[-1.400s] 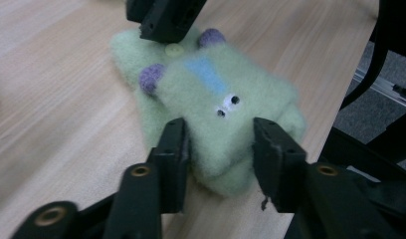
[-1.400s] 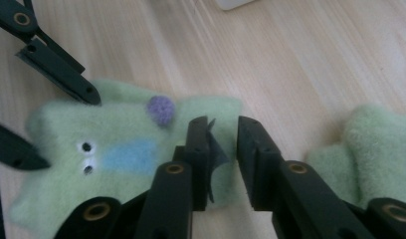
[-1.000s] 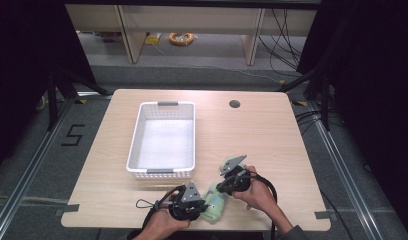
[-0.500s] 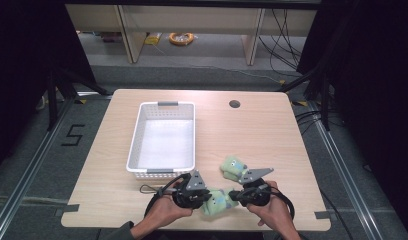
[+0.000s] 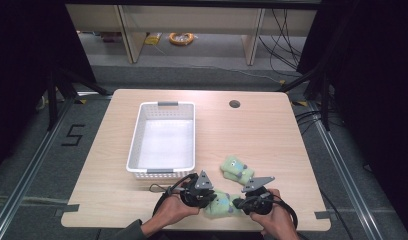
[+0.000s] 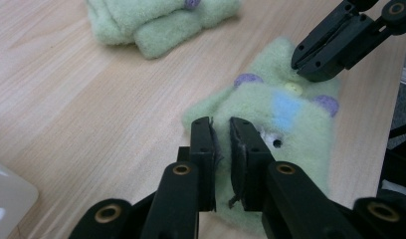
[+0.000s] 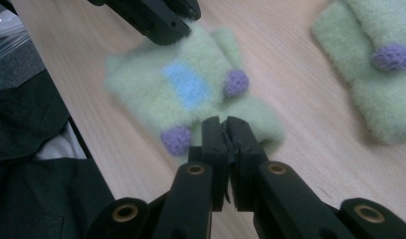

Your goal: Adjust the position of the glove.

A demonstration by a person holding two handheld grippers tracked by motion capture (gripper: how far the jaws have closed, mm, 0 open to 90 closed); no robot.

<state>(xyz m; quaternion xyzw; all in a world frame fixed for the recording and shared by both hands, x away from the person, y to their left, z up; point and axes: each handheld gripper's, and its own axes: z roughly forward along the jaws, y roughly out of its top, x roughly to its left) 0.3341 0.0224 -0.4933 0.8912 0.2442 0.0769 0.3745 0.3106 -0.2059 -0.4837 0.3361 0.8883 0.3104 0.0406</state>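
Both forearms entering over the table's near edge, left gripper (image 5: 208, 194) and right gripper (image 5: 240, 202) low near that edge, tips facing each other, each pair of fingers (image 6: 203, 144) pinched together, hands wrapped around the handles

A wooden table (image 5: 272, 130) stands on a grey floor, with a white basket (image 5: 164, 139) on its left half and a round hole (image 5: 234, 104) near the far edge. At the near edge, two hands come in from below. The left gripper (image 5: 208, 196) and right gripper (image 5: 240, 202) meet a green sock (image 5: 221, 202) from either side. A second sock (image 5: 236, 169) lies just beyond, near the basket's corner.
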